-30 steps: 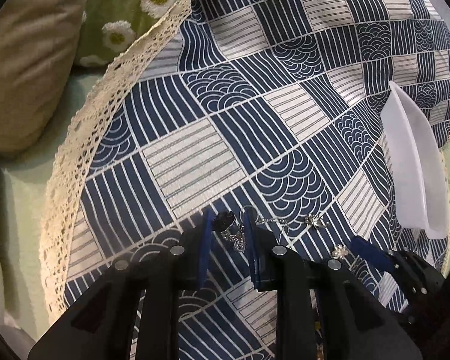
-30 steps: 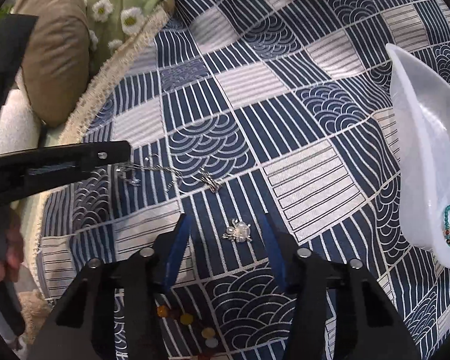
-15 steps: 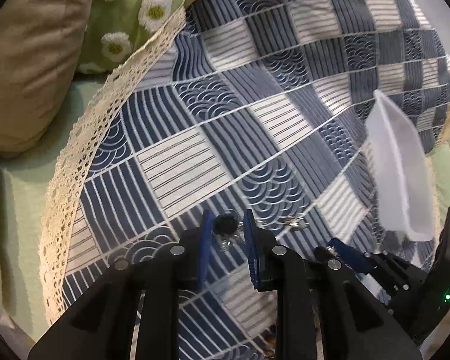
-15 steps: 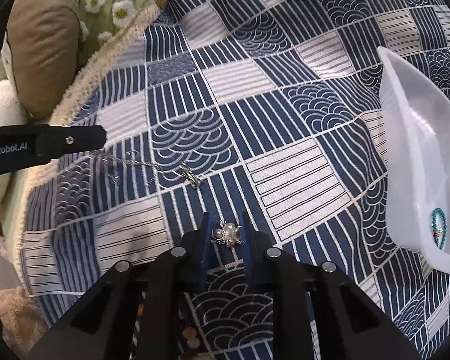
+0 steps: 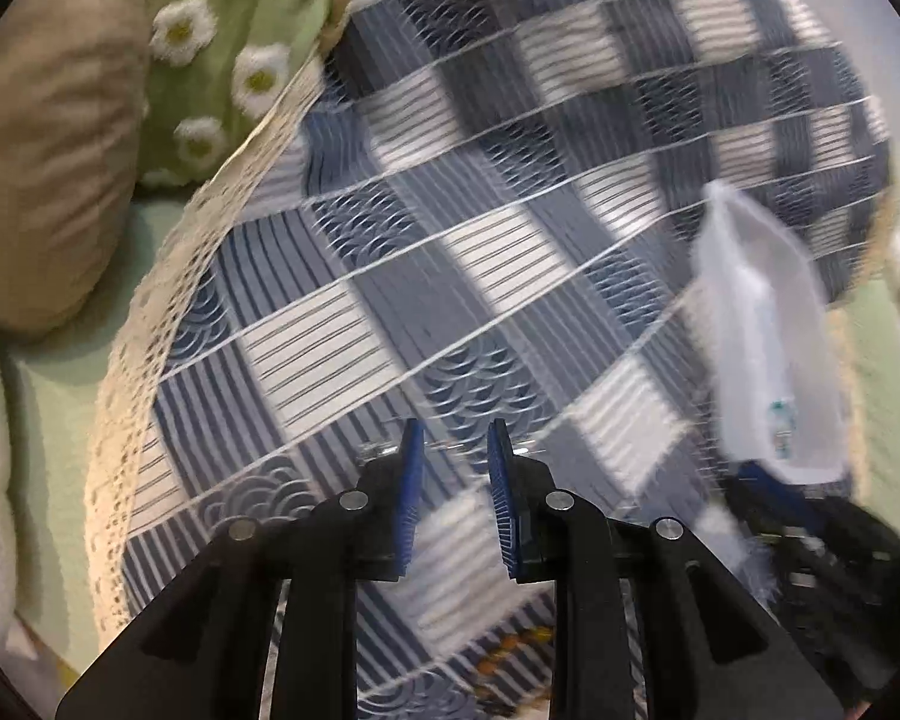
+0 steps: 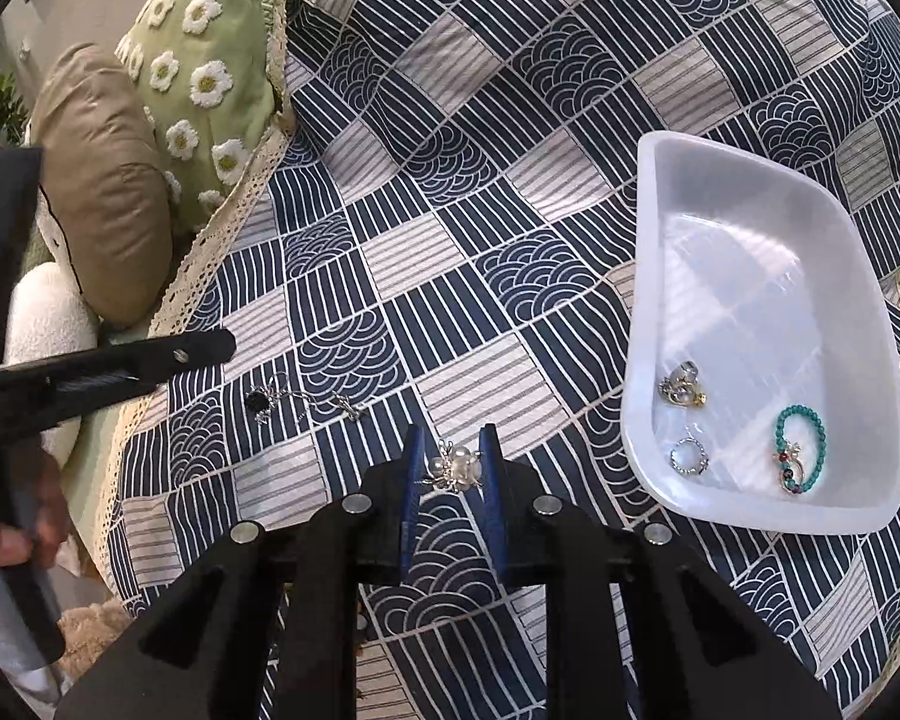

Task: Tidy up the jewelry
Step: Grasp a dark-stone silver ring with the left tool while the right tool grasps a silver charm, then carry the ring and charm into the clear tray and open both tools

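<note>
My right gripper point(image 6: 449, 465) is shut on a silver pearl brooch point(image 6: 455, 467) and holds it above the blue patterned cloth point(image 6: 450, 192). A white tray point(image 6: 768, 228) to its right holds a turquoise bead bracelet point(image 6: 801, 450), a silver ring point(image 6: 689, 457) and a gold and silver piece point(image 6: 683, 385). A silver chain with a dark bead point(image 6: 288, 399) lies on the cloth to the left. My left gripper point(image 5: 453, 453) has a narrow gap between its jaws with nothing in it; its view is blurred. It also shows in the right wrist view point(image 6: 198, 349), lifted beside the chain.
A tan cushion point(image 6: 99, 186) and a green daisy cushion point(image 6: 204, 66) lie at the back left, beyond the cloth's lace edge point(image 6: 210, 246). Amber beads point(image 5: 510, 648) lie on the cloth below the left gripper. The tray point(image 5: 750, 324) appears at the right of the left wrist view.
My right gripper closed on the pearl brooch and lifted it off the cloth. My left gripper rose away from the chain, which stays on the cloth.
</note>
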Available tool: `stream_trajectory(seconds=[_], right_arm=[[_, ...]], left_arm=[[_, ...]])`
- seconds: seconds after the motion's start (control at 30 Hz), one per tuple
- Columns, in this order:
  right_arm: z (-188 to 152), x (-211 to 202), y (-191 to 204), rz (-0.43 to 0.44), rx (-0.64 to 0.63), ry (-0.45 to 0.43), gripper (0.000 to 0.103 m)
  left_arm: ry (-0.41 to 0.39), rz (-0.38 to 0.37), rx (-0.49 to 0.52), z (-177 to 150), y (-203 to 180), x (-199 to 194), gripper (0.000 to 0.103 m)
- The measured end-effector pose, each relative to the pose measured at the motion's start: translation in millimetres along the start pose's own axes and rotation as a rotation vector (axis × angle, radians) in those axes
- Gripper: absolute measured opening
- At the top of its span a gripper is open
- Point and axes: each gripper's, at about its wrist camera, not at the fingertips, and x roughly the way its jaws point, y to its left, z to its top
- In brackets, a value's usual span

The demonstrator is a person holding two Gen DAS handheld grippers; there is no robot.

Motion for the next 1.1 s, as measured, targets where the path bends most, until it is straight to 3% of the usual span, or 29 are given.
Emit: stream_trajectory(seconds=[0.17,0.23,0.5,0.57,0.63,0.8,0.97,1.1], right_arm=[[2.8,0.1,-1.1,0.009,0.002,0.000,0.019],[3.0,-0.2,-2.9,0.013,0.005,0.000,0.019],[4.5,-2.5,-9.6,0.020,0.022,0.001,0.019],[4.9,-2.6,-11.6,0.021,0.024,0.000,0.019],[4.8,-2.5,-12.7,0.022,0.026,0.000,0.019],[4.8,-2.4,-13.7,0.020,0.029,0.000,0.019],[5.0,-4.9,-17.0,0.025,0.036,-0.006,0.019],[8.3,-15.8,-26.0,0.027,0.054,-0.032,0.019]], left_arm=[[0.033,0.076,0.006,-4.1,12.5,23.6,0.023],[0.038,0.086,0.010,-3.9,14.5,29.7,0.028],[0.084,0.112,0.034,-8.5,9.7,52.4,0.028],[0.086,0.126,0.043,-8.5,8.2,55.0,0.026],[0.090,0.129,0.050,-8.5,7.8,58.8,0.015],[0.090,0.138,0.064,-7.8,5.5,60.9,0.015],[0.076,0.113,0.049,-4.4,6.0,48.6,0.015],[0.000,0.040,0.036,2.1,-2.3,9.9,0.015]])
